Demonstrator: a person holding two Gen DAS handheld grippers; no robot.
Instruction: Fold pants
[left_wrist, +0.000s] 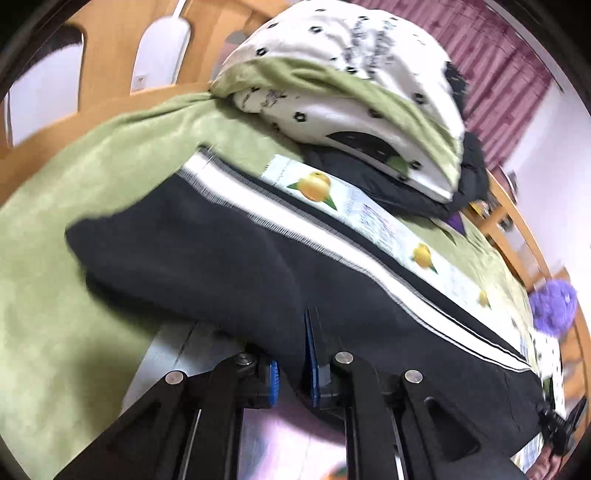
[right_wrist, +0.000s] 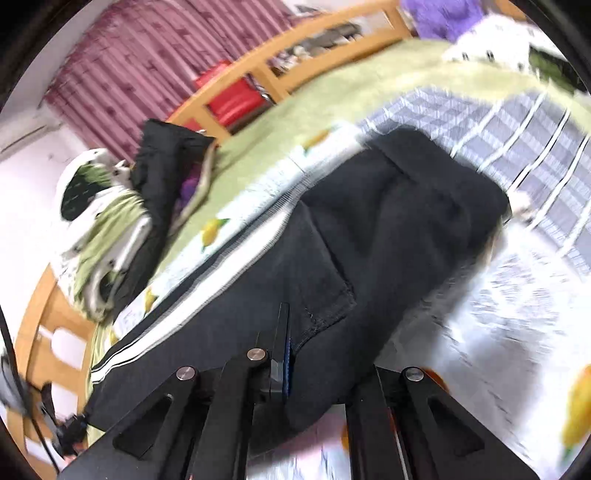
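Pants (left_wrist: 229, 254), black with white side stripes, clamped in both left gripper (left_wrist: 291, 354) and right gripper (right_wrist: 295, 354).

Wooden bed frame (right_wrist: 236, 92), green blanket (left_wrist: 55, 295), maroon curtain (right_wrist: 147, 48), white walls (left_wrist: 554, 122).

The pants (left_wrist: 229, 258) are black, with a white side stripe edged by thin dark lines running along one leg. The fabric is soft and thick, bunched into broad folds rather than lying flat. In the right wrist view the pants (right_wrist: 369, 236) show a stitched pocket edge and a doubled-over, rounded end at the far side. The garment lies on the bed, across a fruit-printed cover. Its near edge is raised off the bed and drapes downward. Motion blur obscures finer detail.
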